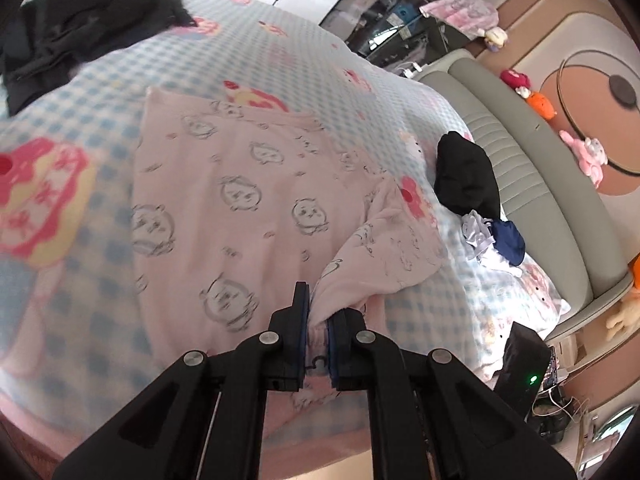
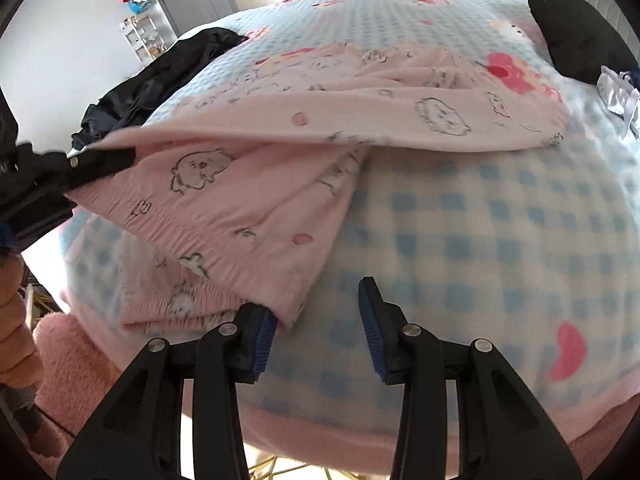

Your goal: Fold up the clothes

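Observation:
A pink garment with small cartoon prints (image 1: 248, 200) lies spread on the blue-checked bedspread (image 1: 312, 56). My left gripper (image 1: 318, 320) is shut on a bunched edge of this pink garment, lifting it a little. In the right wrist view the same pink garment (image 2: 280, 160) hangs partly raised, its elastic waistband sagging toward me. The left gripper (image 2: 100, 160) shows at the left edge there, pinching the cloth. My right gripper (image 2: 318, 320) is open just above the bedspread (image 2: 480, 240); the garment's lower corner touches its left pad (image 2: 264, 336), with nothing between the fingers.
A dark garment (image 1: 80, 24) lies at the bed's far left. A black bundle (image 1: 468, 176) and a white-and-blue pile (image 1: 496, 240) lie near the grey headboard (image 1: 532, 176). Plush toys (image 1: 584, 156) line the ledge behind. A hand (image 2: 16, 344) and pink fleece (image 2: 80, 364) show low left.

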A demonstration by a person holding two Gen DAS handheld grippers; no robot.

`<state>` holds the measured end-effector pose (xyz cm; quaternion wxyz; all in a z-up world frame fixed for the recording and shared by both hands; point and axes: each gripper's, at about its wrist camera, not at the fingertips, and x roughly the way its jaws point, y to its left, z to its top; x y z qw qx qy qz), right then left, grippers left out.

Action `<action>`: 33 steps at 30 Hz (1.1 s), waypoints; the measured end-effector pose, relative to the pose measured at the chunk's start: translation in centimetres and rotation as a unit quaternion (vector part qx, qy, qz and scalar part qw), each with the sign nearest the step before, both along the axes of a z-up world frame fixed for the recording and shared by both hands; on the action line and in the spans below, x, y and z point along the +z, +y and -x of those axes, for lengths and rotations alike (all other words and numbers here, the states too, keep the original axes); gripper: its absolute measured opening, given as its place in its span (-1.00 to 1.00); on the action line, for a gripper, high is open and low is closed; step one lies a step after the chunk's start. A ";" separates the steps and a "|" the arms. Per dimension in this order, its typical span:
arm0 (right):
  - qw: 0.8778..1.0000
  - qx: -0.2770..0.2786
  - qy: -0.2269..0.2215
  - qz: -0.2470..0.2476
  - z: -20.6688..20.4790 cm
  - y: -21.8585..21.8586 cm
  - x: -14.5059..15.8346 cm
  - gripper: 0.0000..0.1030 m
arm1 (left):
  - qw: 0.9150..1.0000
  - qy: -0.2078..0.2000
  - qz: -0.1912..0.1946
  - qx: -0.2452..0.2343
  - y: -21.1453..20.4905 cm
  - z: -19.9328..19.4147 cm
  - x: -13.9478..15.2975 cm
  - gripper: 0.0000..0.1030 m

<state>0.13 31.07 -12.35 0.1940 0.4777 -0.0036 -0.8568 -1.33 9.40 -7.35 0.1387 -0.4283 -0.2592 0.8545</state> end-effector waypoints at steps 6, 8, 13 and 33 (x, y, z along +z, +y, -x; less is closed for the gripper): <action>1.000 -0.001 -0.012 -0.001 -0.3 0.3 -0.2 -0.20 | 0.998 -0.029 -0.033 0.033 -2.8 -3.1 -2.8 -0.84; 1.000 -0.009 -0.020 0.005 -0.4 0.6 -0.4 -0.03 | 0.998 -0.038 -0.035 0.044 -3.2 -4.3 -3.9 -0.84; 0.999 -0.013 -0.040 -0.003 -0.7 0.5 -1.7 -0.03 | 0.995 -0.060 -0.061 0.056 -3.6 -5.6 -6.6 -0.84; 0.997 -0.013 -0.066 0.047 0.5 0.6 -2.1 -0.02 | 0.989 -0.062 -0.128 0.050 -4.0 -7.0 -8.6 -0.50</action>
